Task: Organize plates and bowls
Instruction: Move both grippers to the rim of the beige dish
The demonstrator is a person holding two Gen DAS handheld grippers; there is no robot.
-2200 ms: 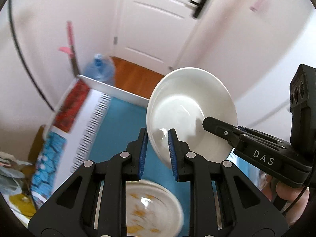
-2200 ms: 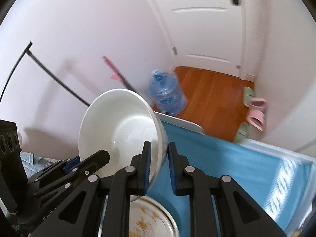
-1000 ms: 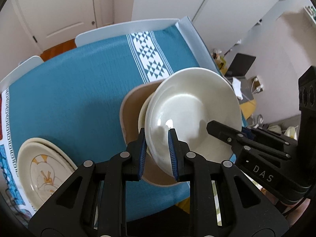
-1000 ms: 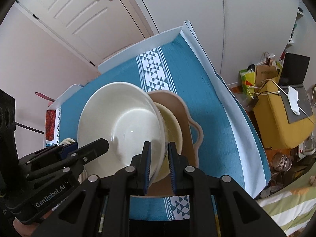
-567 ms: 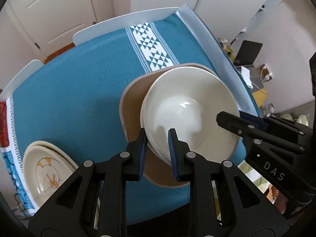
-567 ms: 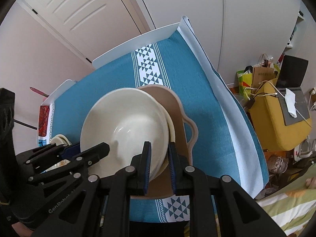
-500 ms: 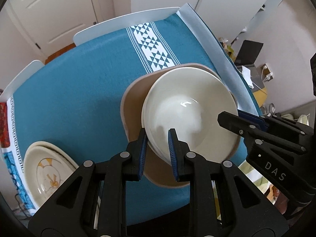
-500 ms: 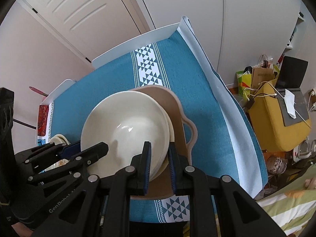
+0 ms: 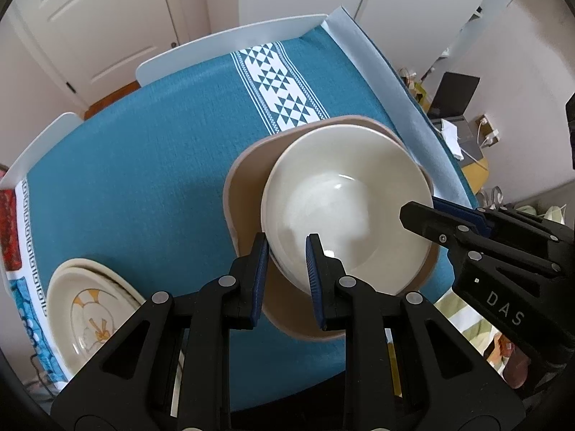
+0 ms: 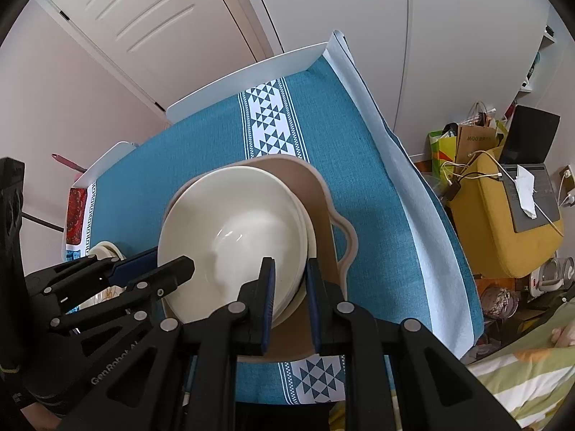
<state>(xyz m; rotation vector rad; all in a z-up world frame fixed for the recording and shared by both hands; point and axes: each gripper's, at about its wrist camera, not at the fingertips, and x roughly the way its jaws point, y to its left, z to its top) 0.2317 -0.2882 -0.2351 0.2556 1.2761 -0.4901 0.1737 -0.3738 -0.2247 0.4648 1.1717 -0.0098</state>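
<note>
A cream bowl (image 9: 345, 197) (image 10: 233, 230) sits nested in another cream bowl on a tan tray (image 9: 244, 194) (image 10: 316, 194) on the blue tablecloth. My left gripper (image 9: 286, 262) straddles the bowl's near-left rim, its jaws slightly parted around it. My right gripper (image 10: 290, 280) straddles the bowl's right rim in the same way. Each gripper also shows in the other's view, the right one (image 9: 431, 212) and the left one (image 10: 154, 269). A stack of patterned plates (image 9: 86, 316) lies at the table's front left.
The tray has a handle (image 10: 346, 240) on its right side. White chair backs (image 9: 230, 46) stand at the table's far edge. A yellow seat with a laptop and cables (image 10: 510, 201) stands right of the table. A white door (image 10: 158, 18) is behind.
Both grippers carried the bowl from high above down onto the bowl on the tray. Since half a second ago their jaws have widened a little at the rim.
</note>
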